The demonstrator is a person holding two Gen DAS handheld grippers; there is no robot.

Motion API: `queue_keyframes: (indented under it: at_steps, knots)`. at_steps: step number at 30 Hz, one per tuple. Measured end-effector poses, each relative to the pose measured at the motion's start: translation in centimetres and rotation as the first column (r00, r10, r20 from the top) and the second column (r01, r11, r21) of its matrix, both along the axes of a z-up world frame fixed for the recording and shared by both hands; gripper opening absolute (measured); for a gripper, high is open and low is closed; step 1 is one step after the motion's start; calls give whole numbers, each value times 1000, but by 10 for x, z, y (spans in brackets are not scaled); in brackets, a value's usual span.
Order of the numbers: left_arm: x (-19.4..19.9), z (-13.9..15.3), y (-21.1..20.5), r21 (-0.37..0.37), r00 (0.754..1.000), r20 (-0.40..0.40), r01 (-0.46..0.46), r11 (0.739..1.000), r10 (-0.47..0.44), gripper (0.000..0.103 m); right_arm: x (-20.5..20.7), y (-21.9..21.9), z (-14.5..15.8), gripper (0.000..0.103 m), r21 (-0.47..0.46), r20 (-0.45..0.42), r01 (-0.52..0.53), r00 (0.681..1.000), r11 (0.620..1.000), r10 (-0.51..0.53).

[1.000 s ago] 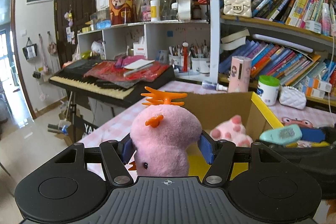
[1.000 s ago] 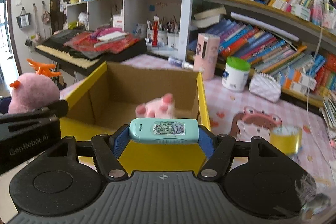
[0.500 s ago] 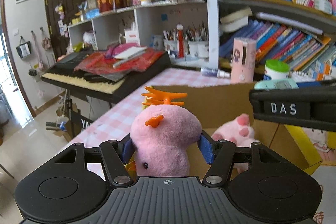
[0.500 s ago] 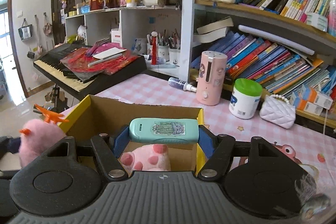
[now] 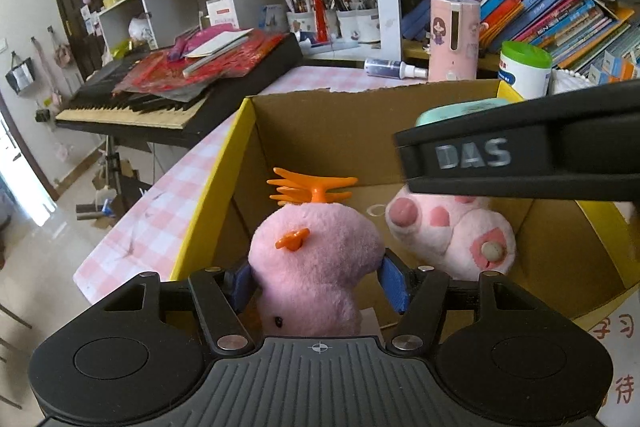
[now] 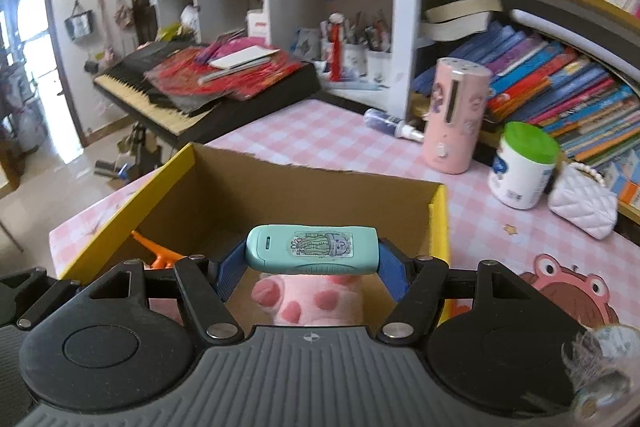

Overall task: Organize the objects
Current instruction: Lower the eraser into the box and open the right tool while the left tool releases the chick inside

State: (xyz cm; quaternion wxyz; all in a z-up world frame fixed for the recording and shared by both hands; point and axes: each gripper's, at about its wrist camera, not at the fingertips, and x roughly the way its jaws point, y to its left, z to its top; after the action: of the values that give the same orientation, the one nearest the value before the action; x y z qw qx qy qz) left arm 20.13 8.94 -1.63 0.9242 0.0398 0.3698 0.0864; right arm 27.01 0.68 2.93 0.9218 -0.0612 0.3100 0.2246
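Note:
My left gripper (image 5: 316, 283) is shut on a pink plush chick (image 5: 312, 263) with an orange crest, held over the near side of an open yellow cardboard box (image 5: 216, 187). A pink plush paw (image 5: 452, 231) lies inside the box. My right gripper (image 6: 310, 269) is shut on a teal case with a cactus sticker (image 6: 312, 249), held over the same box (image 6: 116, 219), above the paw (image 6: 308, 301). The right gripper's black arm (image 5: 520, 155) crosses the left wrist view, with the teal case (image 5: 452, 109) showing behind it.
The box stands on a pink checked table (image 6: 320, 139). A pink cylinder (image 6: 456, 115), a green-lidded white tub (image 6: 524, 167), a small spray bottle (image 6: 392, 123) and a white quilted purse (image 6: 584, 195) stand beyond it. A keyboard (image 6: 192, 99) and bookshelves (image 6: 560, 87) lie behind.
Both grippers moved forward and tilted down over the box. The chick and the teal case now hang above the box interior. The right gripper crossed into the left wrist view.

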Motion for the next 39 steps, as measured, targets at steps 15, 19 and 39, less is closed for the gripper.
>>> queue_keyframes:
  at_steps: [15, 19, 39]
  knots:
    - [-10, 6, 3, 38, 998, 56, -10, 999, 8, 86, 17, 37, -18, 67, -68, -80, -140, 988, 988, 134]
    - [-11, 8, 5, 28, 998, 59, -12, 1000, 10, 87, 19, 49, -21, 67, -109, -93, -187, 980, 976, 177]
    - [-39, 18, 12, -17, 993, 116, 6, 1000, -4, 91, -5, 33, -3, 81, -46, -50, -90, 995, 995, 87]
